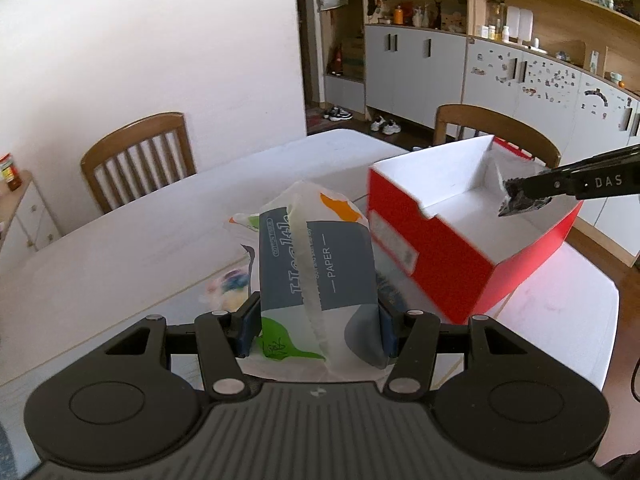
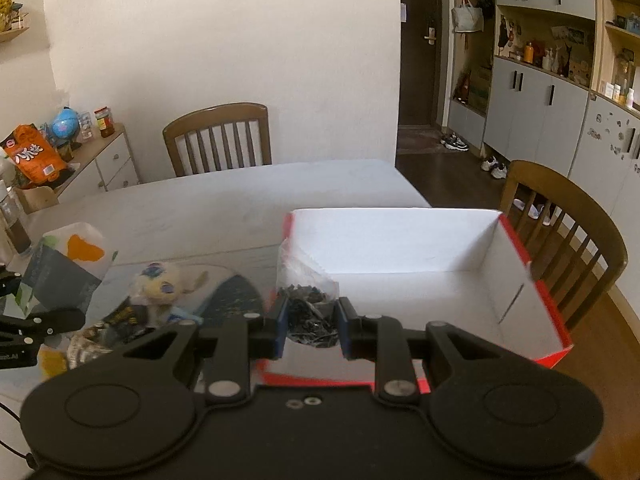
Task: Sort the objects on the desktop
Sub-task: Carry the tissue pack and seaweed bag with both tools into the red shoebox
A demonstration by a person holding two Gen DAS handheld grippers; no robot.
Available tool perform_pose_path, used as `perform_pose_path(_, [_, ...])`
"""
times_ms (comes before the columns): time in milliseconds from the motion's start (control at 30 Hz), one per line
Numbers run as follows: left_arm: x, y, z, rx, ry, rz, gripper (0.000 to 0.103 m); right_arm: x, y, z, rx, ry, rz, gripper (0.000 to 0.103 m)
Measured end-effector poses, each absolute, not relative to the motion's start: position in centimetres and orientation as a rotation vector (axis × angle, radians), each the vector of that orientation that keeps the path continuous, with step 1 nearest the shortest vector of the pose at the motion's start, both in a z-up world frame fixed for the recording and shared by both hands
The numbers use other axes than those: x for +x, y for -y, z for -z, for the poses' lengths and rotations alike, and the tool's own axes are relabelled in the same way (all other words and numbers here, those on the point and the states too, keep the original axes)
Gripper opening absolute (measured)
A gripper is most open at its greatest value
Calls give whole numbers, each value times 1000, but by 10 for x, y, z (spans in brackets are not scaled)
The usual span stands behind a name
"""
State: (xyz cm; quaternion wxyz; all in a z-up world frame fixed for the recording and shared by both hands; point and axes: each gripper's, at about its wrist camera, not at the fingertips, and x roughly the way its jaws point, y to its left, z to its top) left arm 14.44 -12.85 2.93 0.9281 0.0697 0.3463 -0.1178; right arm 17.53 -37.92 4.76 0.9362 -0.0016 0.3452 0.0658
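My left gripper (image 1: pixel 318 326) is shut on a soft pack of paper tissues (image 1: pixel 316 264), grey, white, green and orange, held up above the white table (image 1: pixel 120 248). To its right stands an open red box (image 1: pixel 452 248) with a white inside. My right gripper (image 2: pixel 310 322) is shut on a small clear bag of dark bits (image 2: pixel 308 308), over the box's near left corner (image 2: pixel 292 220). From the left wrist view, the right gripper (image 1: pixel 520 196) reaches in over the box with that bag (image 1: pixel 516 202). The tissue pack (image 2: pixel 68 264) shows at far left in the right wrist view.
A plush toy (image 2: pixel 168 282), a dark oval pad (image 2: pixel 236 300) and other small items lie on the table left of the box. Wooden chairs (image 1: pixel 140 160) (image 2: pixel 568 232) stand at the far side and the right. A side cabinet (image 2: pixel 100 160) carries snacks and jars.
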Motion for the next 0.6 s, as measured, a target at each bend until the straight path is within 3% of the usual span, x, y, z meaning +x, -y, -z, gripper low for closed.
perform_pose_path(600, [213, 260, -20, 241, -747, 425, 56, 205, 475, -32, 20, -752, -112, 25])
